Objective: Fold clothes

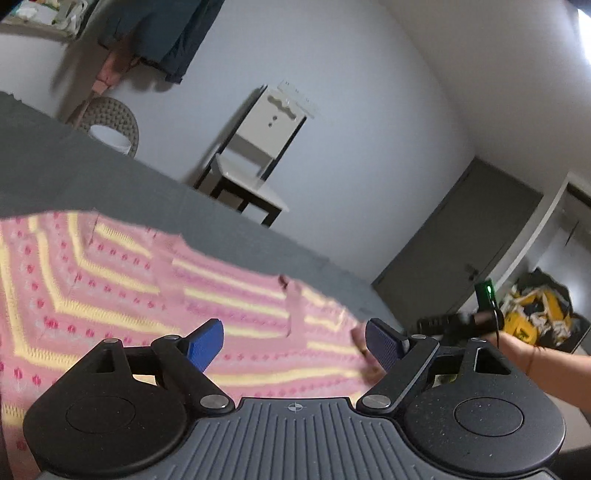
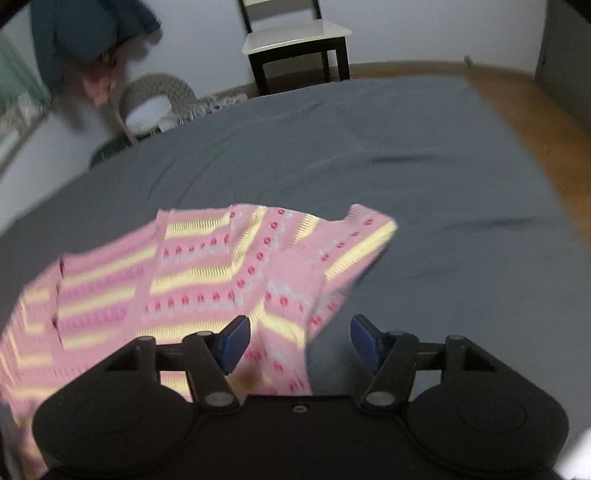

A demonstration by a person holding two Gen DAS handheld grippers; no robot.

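A pink knitted sweater [image 1: 129,295] with yellow stripes and red dots lies spread on a grey bed [image 1: 92,177]. My left gripper [image 1: 293,345] hovers open just above the sweater, blue pads wide apart with nothing between them. In the right wrist view the same sweater [image 2: 207,273] lies on the grey bed [image 2: 406,166], one sleeve reaching toward the right. My right gripper [image 2: 299,341] is open over the sweater's near right edge, empty. A person's forearm [image 1: 535,358] shows at the right of the left wrist view behind that gripper.
A white chair with dark legs [image 2: 295,40] stands beyond the bed's far edge. A woven chair holding white plates [image 2: 155,103] is at the far left. Dark clothes [image 2: 85,33] hang on the wall. A grey door [image 1: 461,251] and yellow bag [image 1: 535,314] lie right.
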